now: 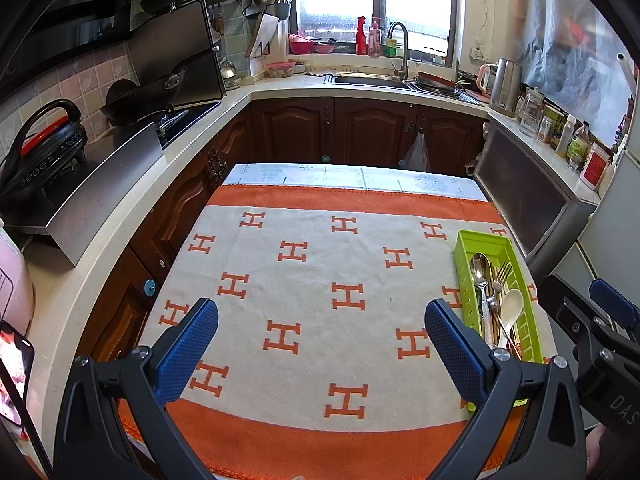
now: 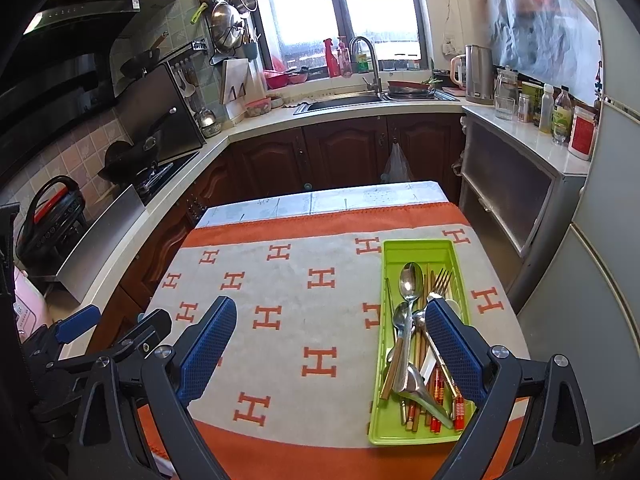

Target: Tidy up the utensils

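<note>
Kitchen surface under orange-and-cream H-patterned cloth. Lime-green plastic utensil tray, lower right, partly hidden by right gripper; steel spoons, fork, chopsticks jumbled. Both grippers' fingers apart, left gripper empty.

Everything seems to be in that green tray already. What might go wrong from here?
Two risks, as I judge it. The green plastic tray lies near the right edge of the orange-and-white cloth, so a nudge from the open right gripper might push it off the table. The metal spoons, fork and chopsticks lie crossed in a pile, so lifting one may drag others out.
</note>
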